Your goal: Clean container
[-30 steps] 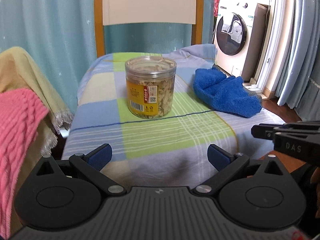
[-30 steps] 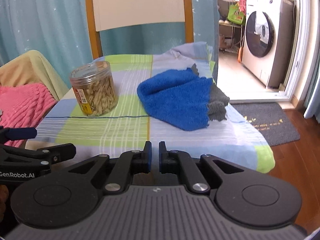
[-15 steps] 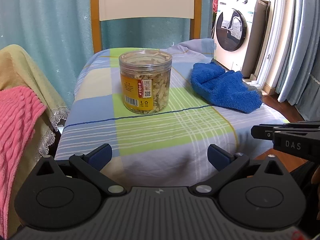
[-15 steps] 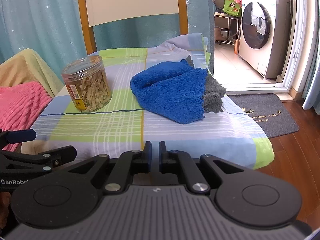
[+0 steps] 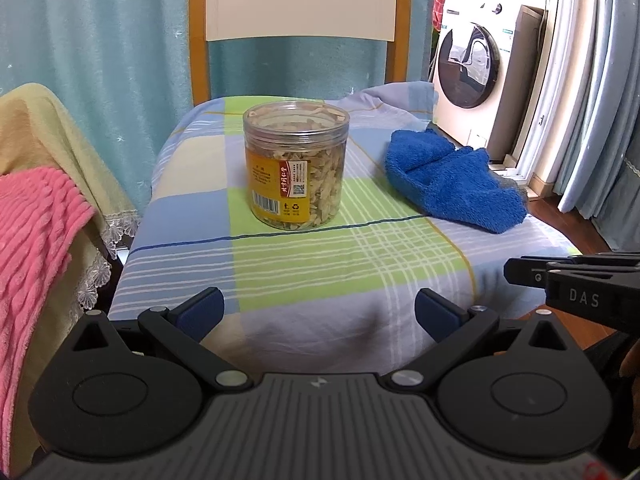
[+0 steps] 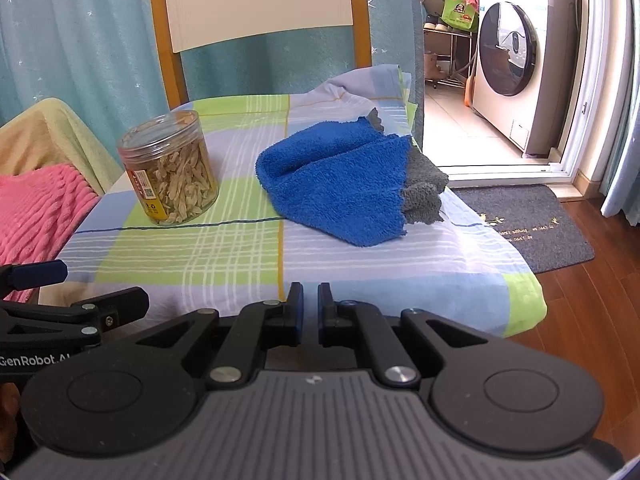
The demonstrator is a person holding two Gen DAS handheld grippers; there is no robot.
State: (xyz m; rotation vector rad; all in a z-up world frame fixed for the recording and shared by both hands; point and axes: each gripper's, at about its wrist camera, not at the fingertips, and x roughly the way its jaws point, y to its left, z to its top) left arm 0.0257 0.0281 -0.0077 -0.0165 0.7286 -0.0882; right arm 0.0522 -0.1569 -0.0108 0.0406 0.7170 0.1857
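Observation:
A clear plastic jar [image 5: 296,166] with a yellow label and a lid, full of dried pale pieces, stands upright on the checked cloth [image 5: 320,272]; the same jar [image 6: 170,174] shows at left in the right wrist view. To its right lies a folded blue towel [image 5: 452,180] [image 6: 340,182] with a grey cloth [image 6: 424,192] under its far edge. My left gripper [image 5: 318,312] is open, well short of the jar, nothing between its fingers. Over the near edge of the cloth, my right gripper [image 6: 310,312] is shut and empty, short of the towel.
A wooden chair back [image 5: 300,0] rises behind the covered surface. Pink and yellow blankets [image 5: 36,220] hang at left. A washing machine [image 6: 508,52], a doorway and a grey mat [image 6: 520,224] on the wood floor lie to the right.
Both grippers have moved forward toward the covered surface; the jar and towel look larger and nearer. Neither gripper's jaws changed, and nothing was picked up.

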